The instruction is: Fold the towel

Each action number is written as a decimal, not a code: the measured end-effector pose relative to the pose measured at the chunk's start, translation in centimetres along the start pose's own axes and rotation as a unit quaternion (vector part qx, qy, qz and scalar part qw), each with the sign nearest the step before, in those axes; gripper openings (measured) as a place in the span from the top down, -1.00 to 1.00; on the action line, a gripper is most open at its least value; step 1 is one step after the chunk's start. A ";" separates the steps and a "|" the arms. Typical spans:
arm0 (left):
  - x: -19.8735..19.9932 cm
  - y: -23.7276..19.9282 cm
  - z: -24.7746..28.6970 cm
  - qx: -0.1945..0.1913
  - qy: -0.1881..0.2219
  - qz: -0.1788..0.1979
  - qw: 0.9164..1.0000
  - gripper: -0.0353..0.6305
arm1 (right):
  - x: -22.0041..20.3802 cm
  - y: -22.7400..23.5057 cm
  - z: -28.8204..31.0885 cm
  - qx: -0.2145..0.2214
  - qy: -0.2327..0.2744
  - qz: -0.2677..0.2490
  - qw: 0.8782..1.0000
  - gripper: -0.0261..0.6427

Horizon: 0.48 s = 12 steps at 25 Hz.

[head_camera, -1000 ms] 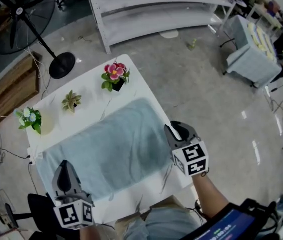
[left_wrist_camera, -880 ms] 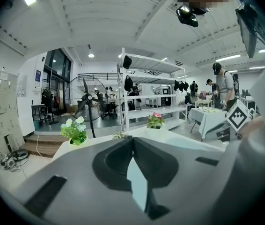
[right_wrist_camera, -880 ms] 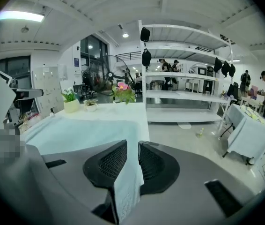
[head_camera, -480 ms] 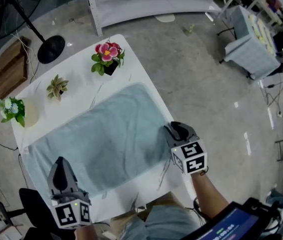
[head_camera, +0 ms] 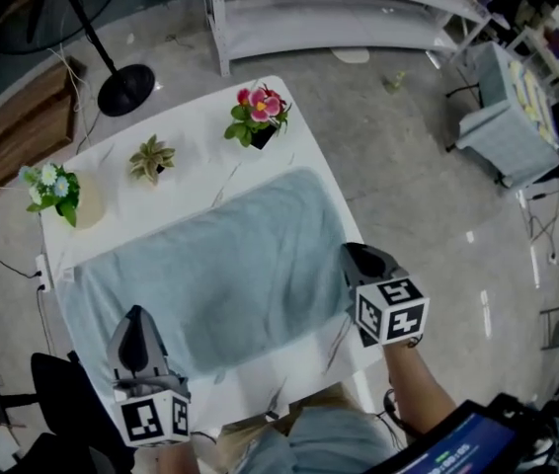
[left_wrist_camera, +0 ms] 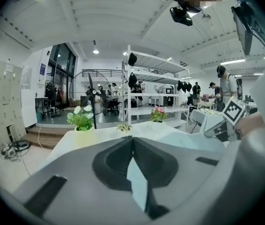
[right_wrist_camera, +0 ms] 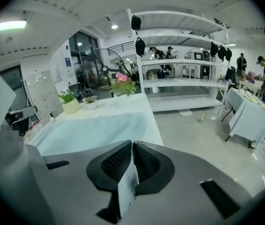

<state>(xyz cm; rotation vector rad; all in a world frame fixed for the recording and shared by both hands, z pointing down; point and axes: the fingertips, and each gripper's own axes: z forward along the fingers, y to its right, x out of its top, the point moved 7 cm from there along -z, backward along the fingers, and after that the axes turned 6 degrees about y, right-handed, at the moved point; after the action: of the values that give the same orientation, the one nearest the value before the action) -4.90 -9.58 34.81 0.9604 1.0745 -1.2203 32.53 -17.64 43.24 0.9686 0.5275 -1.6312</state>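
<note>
A pale blue-green towel (head_camera: 210, 265) lies spread flat over the white table (head_camera: 191, 131). My left gripper (head_camera: 136, 316) is at the towel's near left corner, shut on a strip of the towel (left_wrist_camera: 139, 182) that shows between its jaws in the left gripper view (left_wrist_camera: 132, 139). My right gripper (head_camera: 354, 255) is at the near right corner. Its jaws are closing in the right gripper view (right_wrist_camera: 131, 146), with a fold of towel (right_wrist_camera: 128, 186) pinched between the ribbed pads. The rest of the towel (right_wrist_camera: 95, 125) stretches away ahead.
Three potted plants stand along the table's far edge: pink flowers (head_camera: 258, 107), a small succulent (head_camera: 151, 156), white flowers (head_camera: 57, 188). A fan stand (head_camera: 126, 87) and metal shelving (head_camera: 359, 8) lie beyond. A cloth-covered table (head_camera: 521, 107) stands at the right, a chair (head_camera: 62, 403) near left.
Both grippers have sunk a little at the towel's near corners. The head view has shifted, so the table sits further right in the picture.
</note>
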 end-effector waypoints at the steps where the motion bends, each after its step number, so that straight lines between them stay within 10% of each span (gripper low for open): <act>1: 0.2 -0.5 -0.5 0.003 0.003 -0.002 1.000 0.87 | 0.8 -0.7 -0.4 0.003 0.008 -0.006 1.000 0.83; 12: 2.0 -7.4 -7.9 0.044 0.053 -0.025 0.997 0.87 | 7.6 -13.0 -1.9 0.053 0.083 -0.093 0.991 0.83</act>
<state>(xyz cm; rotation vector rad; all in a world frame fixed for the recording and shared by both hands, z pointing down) -13.03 -3.23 30.98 1.0805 1.1420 -1.2787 20.44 -16.84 34.08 1.1697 0.6673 -1.7680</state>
